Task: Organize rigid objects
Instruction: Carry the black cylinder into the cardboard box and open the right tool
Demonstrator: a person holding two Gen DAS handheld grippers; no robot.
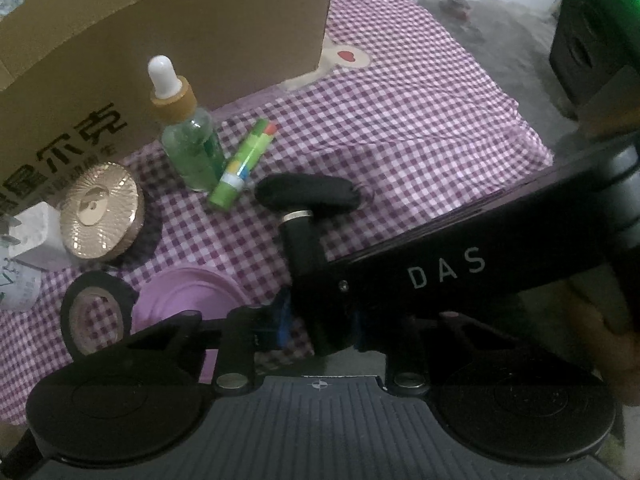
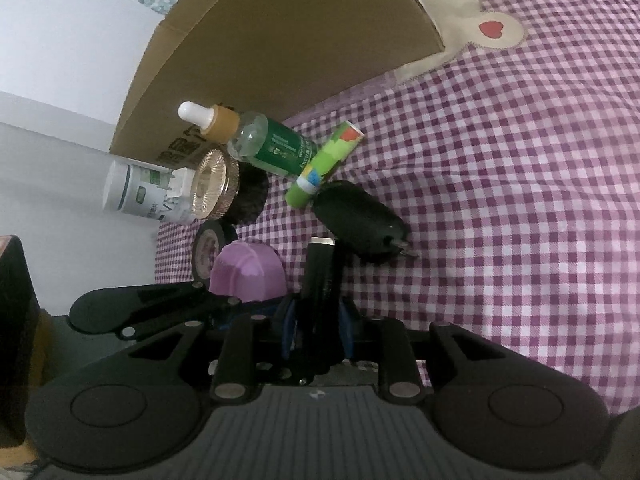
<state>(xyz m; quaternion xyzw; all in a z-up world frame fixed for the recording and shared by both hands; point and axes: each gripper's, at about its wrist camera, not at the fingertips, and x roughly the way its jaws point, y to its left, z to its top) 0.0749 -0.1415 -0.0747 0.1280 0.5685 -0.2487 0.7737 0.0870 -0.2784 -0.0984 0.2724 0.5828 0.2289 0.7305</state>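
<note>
Observer: State of the fingers is requested, left first.

Recorder: The left gripper (image 1: pixel 320 324) is seen clamped on the handle of the black tool (image 1: pixel 308 196); blue pads are pressed against both sides of the handle. The right gripper (image 2: pixel 316 320) is likewise closed on the same handle, seen from its own camera.

Observer: Position of the tool?

Recorder: Its padded head is rested on the checked cloth (image 1: pixel 400 140), with the handle raised from it into both grips. A silver ring is noted where handle meets head.

Observer: Surroundings?

Recorder: A green tube (image 1: pixel 244 164) is laid just beside the head, touching the base of an upright dropper bottle (image 1: pixel 192 152). A cardboard box (image 1: pixel 200 40) is stood behind these. A gold-lidded jar (image 1: pixel 100 212), a tape roll (image 1: pixel 96 312) and a pink lid (image 1: pixel 188 300) are grouped near the left fingers. A white bottle (image 2: pixel 132 192) is recorded beyond the jar.
</note>
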